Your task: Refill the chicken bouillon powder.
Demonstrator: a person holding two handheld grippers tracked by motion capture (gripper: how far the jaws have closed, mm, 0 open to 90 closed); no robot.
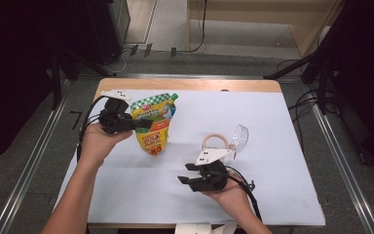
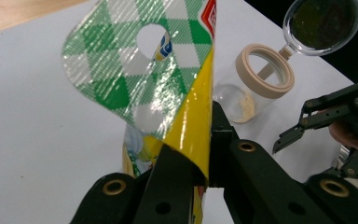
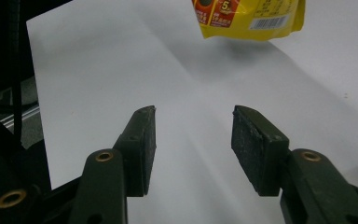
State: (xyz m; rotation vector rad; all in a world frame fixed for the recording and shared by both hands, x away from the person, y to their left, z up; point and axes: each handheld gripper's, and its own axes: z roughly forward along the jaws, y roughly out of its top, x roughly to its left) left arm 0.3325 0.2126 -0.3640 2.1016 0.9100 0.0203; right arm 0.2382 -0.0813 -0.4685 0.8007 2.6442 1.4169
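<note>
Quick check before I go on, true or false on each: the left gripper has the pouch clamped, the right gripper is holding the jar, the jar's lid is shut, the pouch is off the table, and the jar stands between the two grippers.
1. The left gripper is clamped on the pouch. True.
2. The right gripper holds the jar. False: its jaws stand open with nothing between them.
3. The jar's lid is shut. False: it is flipped open, hinged back from the rim.
4. The pouch hangs above the table. True: the right gripper view shows its shadow below it.
5. The jar stands between the two grippers. False: it stands beyond the right gripper.
</note>
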